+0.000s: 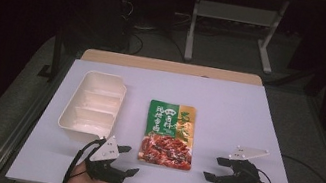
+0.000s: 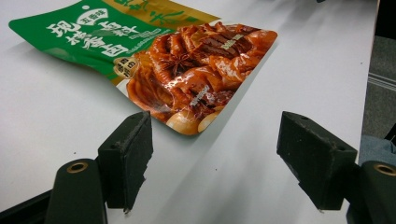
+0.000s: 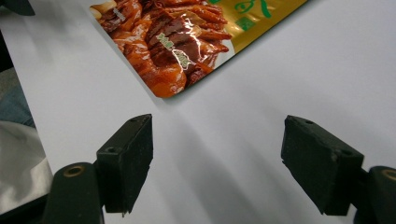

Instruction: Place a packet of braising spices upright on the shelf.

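While a flat sauce pouch [image 1: 169,134] lies face up at the middle of the white worktop [image 1: 248,116], a person holds a hand-held gripper on either side of its near end, both with jaws spread wide and empty. The left hand-held gripper [image 1: 124,159] sits just beside the pouch's near left corner; the right hand-held gripper [image 1: 216,169] waits a little farther off, beyond the pouch's right edge. Left of the pouch stands an empty cream tray [image 1: 68,110] with divided compartments.

The pouch looks thin, glossy and pressed close to the sheet, so a jaw coming in level would likely slide over the film or push the pack along instead of getting under an edge. A pinch at one corner alone could let the pack droop, swing and slip out. If it is bound for the tray, the dividers may catch a sagging end.

The green panel of the pouch carries large white Chinese characters, seen clearly in the left gripper view [image 2: 154,56], though I would not vouch for a reading. The gold strip has green brush lettering, and small white labels sit on the printed braised meat, too small to read. No brand name can be made out.
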A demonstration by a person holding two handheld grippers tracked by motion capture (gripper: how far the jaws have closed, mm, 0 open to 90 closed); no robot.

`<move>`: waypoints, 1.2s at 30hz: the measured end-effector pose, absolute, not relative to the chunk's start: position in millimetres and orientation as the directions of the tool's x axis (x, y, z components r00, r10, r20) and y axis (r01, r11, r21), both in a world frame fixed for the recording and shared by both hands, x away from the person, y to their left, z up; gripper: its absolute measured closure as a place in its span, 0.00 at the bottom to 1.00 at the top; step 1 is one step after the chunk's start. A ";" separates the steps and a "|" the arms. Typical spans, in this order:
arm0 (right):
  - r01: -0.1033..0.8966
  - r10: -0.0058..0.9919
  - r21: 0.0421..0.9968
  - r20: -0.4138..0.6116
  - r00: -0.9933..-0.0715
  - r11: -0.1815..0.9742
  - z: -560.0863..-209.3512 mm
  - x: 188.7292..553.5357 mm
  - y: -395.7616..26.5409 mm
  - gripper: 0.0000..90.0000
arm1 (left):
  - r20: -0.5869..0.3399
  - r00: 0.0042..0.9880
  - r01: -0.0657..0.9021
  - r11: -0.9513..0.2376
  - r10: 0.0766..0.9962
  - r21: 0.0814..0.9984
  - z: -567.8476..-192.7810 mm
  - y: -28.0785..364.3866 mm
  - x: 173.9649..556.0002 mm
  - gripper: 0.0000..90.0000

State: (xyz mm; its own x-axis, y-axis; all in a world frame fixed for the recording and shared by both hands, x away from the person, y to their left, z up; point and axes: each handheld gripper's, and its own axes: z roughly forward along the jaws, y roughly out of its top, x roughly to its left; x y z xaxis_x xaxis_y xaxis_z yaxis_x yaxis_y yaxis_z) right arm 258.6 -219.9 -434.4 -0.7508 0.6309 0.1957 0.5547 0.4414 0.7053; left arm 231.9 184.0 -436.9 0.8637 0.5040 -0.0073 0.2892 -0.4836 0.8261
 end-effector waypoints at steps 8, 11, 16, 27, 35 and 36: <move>0.584 0.642 0.718 0.250 -0.724 0.379 -435.5 261.3 -229.7 0.27 | -0.018 0.872 0.293 -0.492 0.489 0.820 -440.1 182.5 237.0 0.31; 0.583 0.641 0.733 0.265 -0.720 0.352 -434.7 262.7 -233.1 0.27 | -0.022 0.871 0.295 -0.485 0.491 0.823 -439.4 183.2 238.6 0.32; 0.574 0.646 0.739 0.252 -0.721 0.352 -433.9 264.3 -233.3 0.29 | -0.022 0.871 0.287 -0.471 0.492 0.834 -436.8 183.3 241.1 0.43; 0.550 0.629 0.746 0.230 -0.743 0.376 -431.3 272.7 -226.8 0.28 | -0.022 0.869 0.284 -0.462 0.494 0.840 -426.8 174.9 251.6 0.67; 0.544 0.627 0.745 0.221 -0.747 0.386 -430.8 272.5 -222.9 0.29 | 0.049 0.874 0.255 -0.543 0.484 0.800 -425.0 152.1 263.5 0.90; 0.540 0.629 0.746 0.212 -0.748 0.391 -430.2 272.5 -222.2 0.29 | 0.048 0.876 0.262 -0.555 0.480 0.789 -427.5 150.9 266.2 0.92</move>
State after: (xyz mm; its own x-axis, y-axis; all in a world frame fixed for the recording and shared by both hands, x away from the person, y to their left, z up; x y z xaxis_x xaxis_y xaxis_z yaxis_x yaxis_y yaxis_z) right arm 272.5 -222.2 -430.2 -0.7481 0.6287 0.2123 0.5399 0.3907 0.7456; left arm 266.2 150.9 -427.5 0.8759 0.4802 0.0475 0.2616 -0.5554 0.7894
